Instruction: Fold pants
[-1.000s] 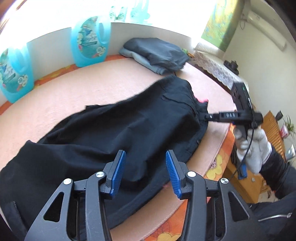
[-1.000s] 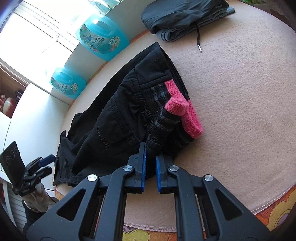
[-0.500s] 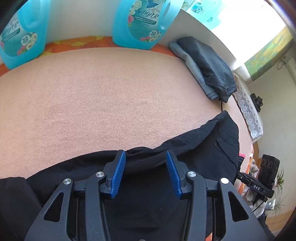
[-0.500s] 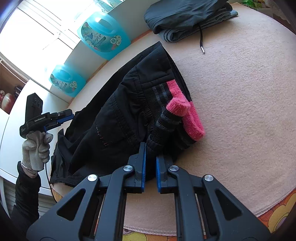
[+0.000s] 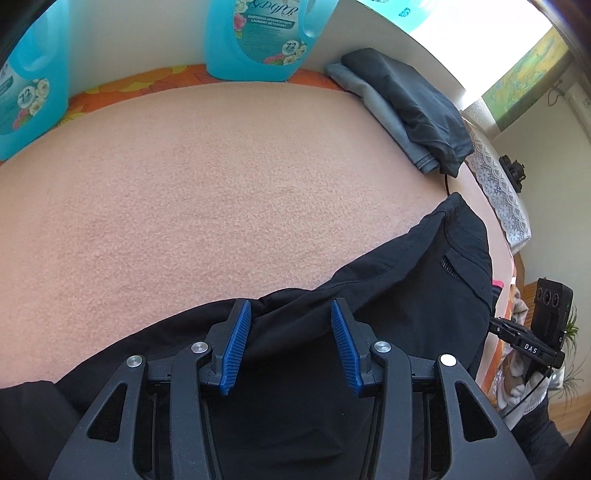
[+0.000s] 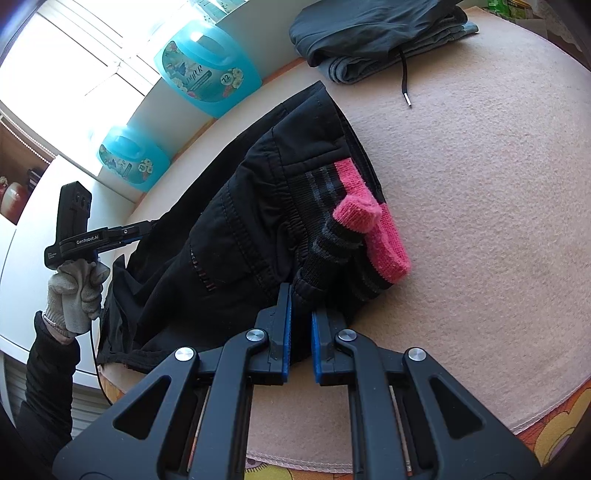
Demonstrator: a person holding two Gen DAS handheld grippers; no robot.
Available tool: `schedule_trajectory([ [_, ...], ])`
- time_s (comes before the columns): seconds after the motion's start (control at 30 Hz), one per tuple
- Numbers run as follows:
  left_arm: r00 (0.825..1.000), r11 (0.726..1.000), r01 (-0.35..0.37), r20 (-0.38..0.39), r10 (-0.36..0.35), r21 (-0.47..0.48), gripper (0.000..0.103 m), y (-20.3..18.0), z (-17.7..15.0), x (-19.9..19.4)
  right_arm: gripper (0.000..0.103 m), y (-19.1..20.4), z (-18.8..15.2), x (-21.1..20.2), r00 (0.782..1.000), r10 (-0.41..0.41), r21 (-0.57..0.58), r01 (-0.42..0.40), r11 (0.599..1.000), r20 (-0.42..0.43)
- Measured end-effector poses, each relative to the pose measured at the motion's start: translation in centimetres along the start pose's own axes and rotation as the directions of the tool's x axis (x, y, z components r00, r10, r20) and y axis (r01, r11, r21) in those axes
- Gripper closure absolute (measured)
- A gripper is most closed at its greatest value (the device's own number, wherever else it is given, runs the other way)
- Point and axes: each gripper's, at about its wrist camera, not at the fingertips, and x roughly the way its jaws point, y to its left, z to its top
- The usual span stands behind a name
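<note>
Black pants lie stretched across a pink blanket; in the left wrist view the pants fill the lower right. A pink and grey knit lining shows at the waistband. My right gripper is shut on the waistband edge at the near side. My left gripper is open, its jaws hovering over the far fold of the pant legs; it also shows in the right wrist view, held by a gloved hand over the leg end. The right gripper's side shows at the left wrist view's right edge.
A folded stack of dark and grey clothes with a loose drawstring lies at the blanket's far corner, also in the left wrist view. Two blue detergent jugs stand along the white wall. The blanket's edge is near.
My left gripper has moved from the near side up over the pant legs toward the far edge and stays open. The right gripper keeps its hold on the waistband.
</note>
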Motion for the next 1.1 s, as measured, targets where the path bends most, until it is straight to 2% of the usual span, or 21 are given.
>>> schedule_trajectory([
  [0.03, 1.000, 1.000, -0.020, 0.003, 0.020, 0.022, 0.079, -0.3, -0.1, 0.3, 0.094, 0.0, 0.0, 0.0, 1.000, 0.002, 0.002, -0.002, 1.000, -0.001],
  [0.07, 0.998, 0.997, -0.057, 0.010, 0.057, 0.042, 0.085, -0.6, -0.2, 0.7, 0.094, -0.1, 0.0, 0.0, 1.000, 0.005, 0.004, -0.005, 1.000, -0.002],
  [0.1, 0.997, 0.996, -0.074, 0.030, 0.073, 0.054, 0.086, -0.9, -0.4, 0.7, 0.094, -0.2, 0.1, 0.0, 1.000, 0.007, 0.006, -0.007, 1.000, -0.002],
  [0.17, 0.995, 0.998, -0.066, 0.069, 0.065, 0.018, 0.090, -0.6, -0.4, 0.4, 0.094, -0.2, 0.0, -0.1, 1.000, 0.007, 0.007, -0.007, 1.000, 0.001],
  [0.27, 0.987, 0.998, -0.057, 0.150, 0.059, -0.017, 0.091, -0.4, -0.5, -1.2, 0.094, -0.3, -0.1, -0.2, 1.000, 0.005, 0.010, -0.005, 1.000, 0.008],
  [0.37, 0.970, 0.998, -0.067, 0.234, 0.069, -0.018, 0.091, -0.5, 0.2, -3.2, 0.094, -0.5, -0.1, -0.2, 1.000, 0.008, 0.022, -0.008, 1.000, 0.015],
  [0.43, 0.960, 0.995, -0.099, 0.261, 0.100, -0.018, 0.091, -0.6, 1.1, -3.4, 0.094, -0.4, -0.1, -0.2, 1.000, 0.005, 0.021, -0.005, 1.000, 0.022],
  [0.57, 0.950, 0.980, -0.196, 0.248, 0.188, 0.010, 0.091, -0.7, 2.3, -1.1, 0.094, -0.3, -0.3, -0.2, 1.000, -0.005, 0.012, 0.004, 1.000, 0.030],
  [0.6, 0.944, 0.975, -0.222, 0.252, 0.214, 0.004, 0.091, -0.5, 2.5, -0.8, 0.095, -0.2, -0.3, -0.2, 1.000, -0.007, 0.012, 0.006, 1.000, 0.030],
  [0.63, 0.924, 0.961, -0.277, 0.275, 0.266, -0.001, 0.092, -0.3, 2.7, -0.7, 0.095, -0.1, -0.3, -0.3, 0.999, -0.010, 0.008, 0.010, 1.000, 0.031],
  [0.67, 0.914, 0.953, -0.302, 0.282, 0.291, -0.006, 0.092, 0.2, 2.8, -0.8, 0.095, -0.1, -0.4, -0.4, 0.999, -0.013, 0.003, 0.013, 1.000, 0.032],
  [0.8, 0.909, 0.948, -0.315, 0.273, 0.315, -0.047, 0.092, 2.1, 3.4, -1.7, 0.095, -0.4, -0.3, -0.6, 1.000, 0.004, 0.020, -0.004, 1.000, 0.019],
  [0.97, 0.893, 0.949, -0.315, 0.327, 0.308, -0.032, 0.091, 1.8, 2.2, -5.5, 0.093, -1.0, -0.8, -1.6, 0.998, 0.042, 0.068, -0.044, 0.997, 0.036],
  [1.1, 0.881, 0.952, -0.304, 0.370, 0.294, -0.033, 0.091, 1.8, 0.4, -9.1, 0.093, -0.7, -1.1, -1.9, 0.999, 0.009, 0.037, -0.011, 0.999, 0.039],
])
